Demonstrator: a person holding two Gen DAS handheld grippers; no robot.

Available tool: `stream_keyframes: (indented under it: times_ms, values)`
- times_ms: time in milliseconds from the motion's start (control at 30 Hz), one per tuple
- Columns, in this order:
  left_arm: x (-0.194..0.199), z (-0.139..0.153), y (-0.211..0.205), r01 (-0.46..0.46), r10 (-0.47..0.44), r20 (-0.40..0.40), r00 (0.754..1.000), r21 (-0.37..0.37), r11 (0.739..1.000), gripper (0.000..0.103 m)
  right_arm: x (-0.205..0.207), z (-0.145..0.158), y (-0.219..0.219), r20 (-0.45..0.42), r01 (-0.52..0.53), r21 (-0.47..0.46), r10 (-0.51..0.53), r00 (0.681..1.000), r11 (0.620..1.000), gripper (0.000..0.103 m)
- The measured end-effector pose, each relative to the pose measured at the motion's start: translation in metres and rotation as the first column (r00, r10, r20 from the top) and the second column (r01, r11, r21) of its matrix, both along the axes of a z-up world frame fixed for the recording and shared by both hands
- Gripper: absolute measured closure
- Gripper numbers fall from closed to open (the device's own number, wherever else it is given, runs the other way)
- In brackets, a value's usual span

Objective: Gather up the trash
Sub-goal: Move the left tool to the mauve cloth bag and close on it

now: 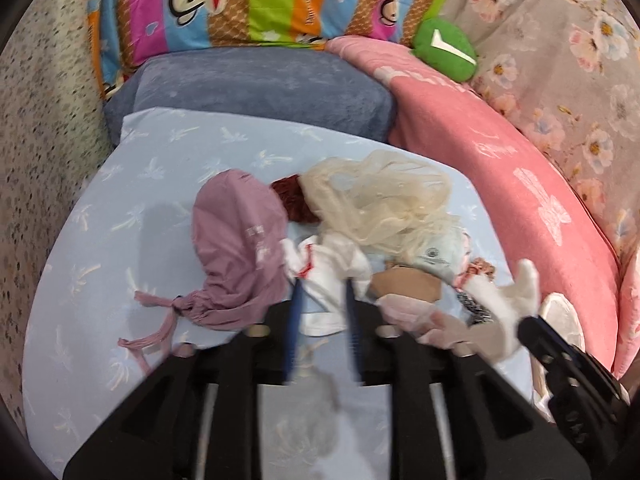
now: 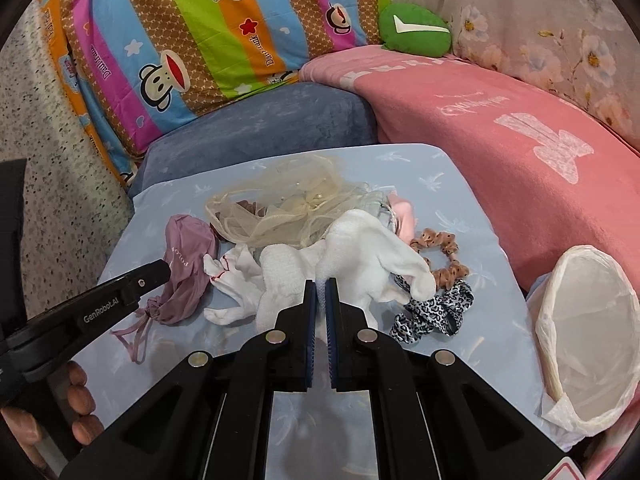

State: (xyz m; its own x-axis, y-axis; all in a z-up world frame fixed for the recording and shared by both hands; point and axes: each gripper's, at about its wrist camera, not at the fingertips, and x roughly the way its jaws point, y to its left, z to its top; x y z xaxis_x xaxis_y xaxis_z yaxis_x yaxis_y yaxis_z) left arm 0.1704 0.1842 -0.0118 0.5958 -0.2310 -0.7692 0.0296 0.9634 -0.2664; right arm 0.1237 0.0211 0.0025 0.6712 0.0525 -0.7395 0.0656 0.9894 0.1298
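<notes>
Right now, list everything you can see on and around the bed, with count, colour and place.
white sock: one, white, middle of heap, pinched in right claw
small white cloth: one, white with red trim, left of sock
drawstring pouch: one, mauve, heap's left
tulle bundle: one, cream, heap's back
scrunchies: two, tan dotted and leopard print, heap's right
lined bin: one, white, far right
sheet: one, pale blue, beneath
pink blanket: one, right
green cushion: one, back
left claw: open, above small white cloth
right claw: shut

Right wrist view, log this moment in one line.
right tongs: shut on white sock | left tongs: open | lined bin: empty
</notes>
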Motion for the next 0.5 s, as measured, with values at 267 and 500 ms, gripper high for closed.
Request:
stream_keyframes:
  times_ms: [267, 500]
  values:
    - [0.02, -0.034, 0.039, -0.063, 0.064, -0.022, 0.998, 0.026, 0.998, 0.03, 0.003, -0.013, 0.021, -0.016, -0.013, 0.036, 0.013, 1.0, 0.999, 0.099]
    - [0.027, -0.064, 0.043, -0.037, 0.036, -0.11, 0.993, -0.007, 0.999, 0.05, 0.01, -0.024, 0.042, -0.046, -0.038, 0.016, 0.039, 0.998, 0.999, 0.099]
